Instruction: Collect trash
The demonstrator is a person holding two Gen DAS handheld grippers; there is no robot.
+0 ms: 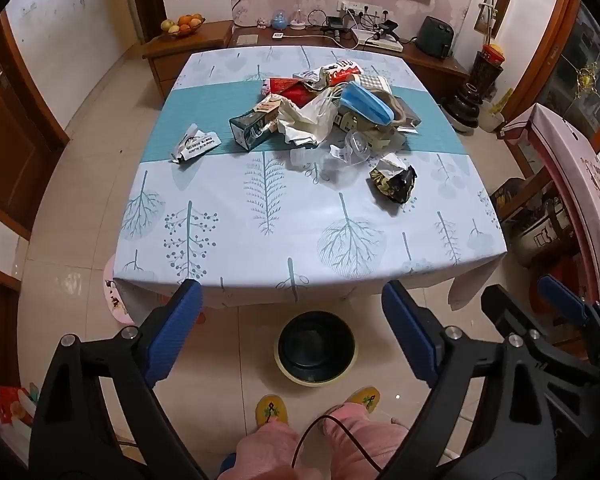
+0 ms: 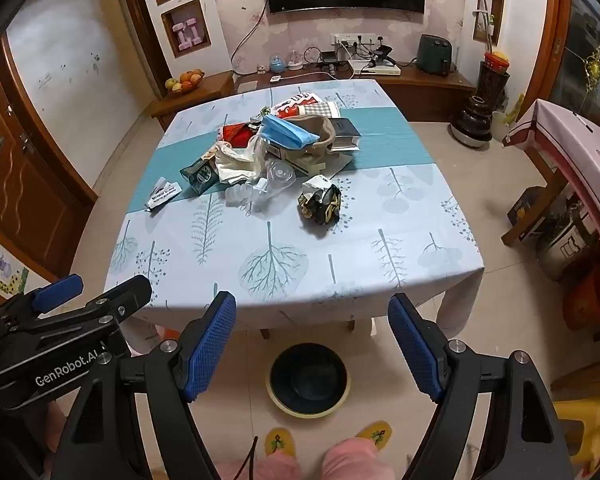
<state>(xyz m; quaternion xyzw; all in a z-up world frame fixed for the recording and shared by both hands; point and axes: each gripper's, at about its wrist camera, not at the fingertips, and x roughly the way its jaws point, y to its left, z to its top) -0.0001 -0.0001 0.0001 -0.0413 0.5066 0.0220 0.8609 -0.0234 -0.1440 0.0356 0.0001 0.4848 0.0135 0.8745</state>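
Observation:
A pile of trash (image 1: 324, 108) lies on the far half of the table (image 1: 260, 248): a blue face mask (image 1: 366, 102), a white plastic bag (image 1: 308, 120), a teal carton (image 1: 252, 126), clear plastic cups (image 1: 354, 148), red wrappers. A white wrapper (image 1: 196, 145) lies apart at the left, a crumpled black-gold wrapper (image 1: 394, 178) at the right. A round trash bin (image 1: 316, 347) with a dark liner stands on the floor before the table. My left gripper (image 1: 296, 320) and right gripper (image 2: 312, 332) are open and empty, held above the bin (image 2: 308, 378), short of the table's near edge.
The person's feet in yellow slippers (image 1: 272, 410) stand by the bin. A TV cabinet (image 1: 340, 40) with cables stands behind the table, a fruit bowl (image 1: 182, 26) at its left. A pink-covered table (image 1: 580, 168) and boxes stand at the right.

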